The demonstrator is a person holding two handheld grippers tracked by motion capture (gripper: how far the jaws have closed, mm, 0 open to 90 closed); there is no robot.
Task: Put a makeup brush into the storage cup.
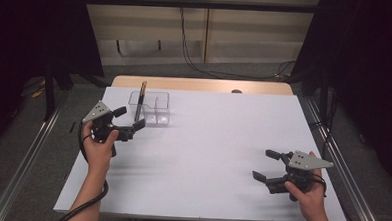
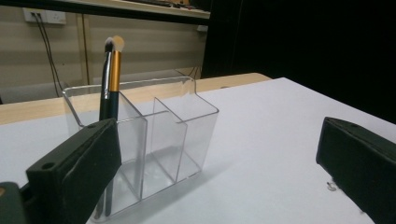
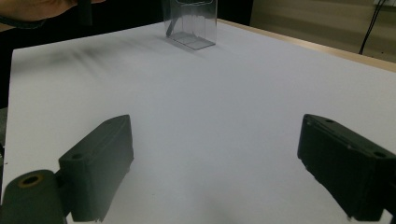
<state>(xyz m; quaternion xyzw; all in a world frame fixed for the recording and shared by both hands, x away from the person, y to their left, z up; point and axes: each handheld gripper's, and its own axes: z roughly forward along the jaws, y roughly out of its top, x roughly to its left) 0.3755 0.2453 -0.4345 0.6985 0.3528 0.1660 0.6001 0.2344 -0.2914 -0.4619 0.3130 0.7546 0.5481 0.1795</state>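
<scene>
Nowhere any readable writing or brand. Left gripper (image 1: 129, 122) jaws wide apart, empty, just beside clear organizer (image 1: 154, 108) near far left of table (image 1: 212, 141); makeup brush (image 1: 140, 99) upright in its left compartment. Right gripper (image 1: 269, 166) jaws apart, empty, well away.

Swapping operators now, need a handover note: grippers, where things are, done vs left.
Left gripper: open, nothing between the jaws, right beside the clear organizer at the table's far left.
Right gripper: open, holding nothing, over bare white table at the near right.
Things: the makeup brush stands upright in the organizer's end compartment, bristles up, on the left in the left gripper view; the other compartments look empty.
Done: the brush is in the organizer.
Left: probably just drawing the left gripper clear; I see no other loose items on the table.
</scene>
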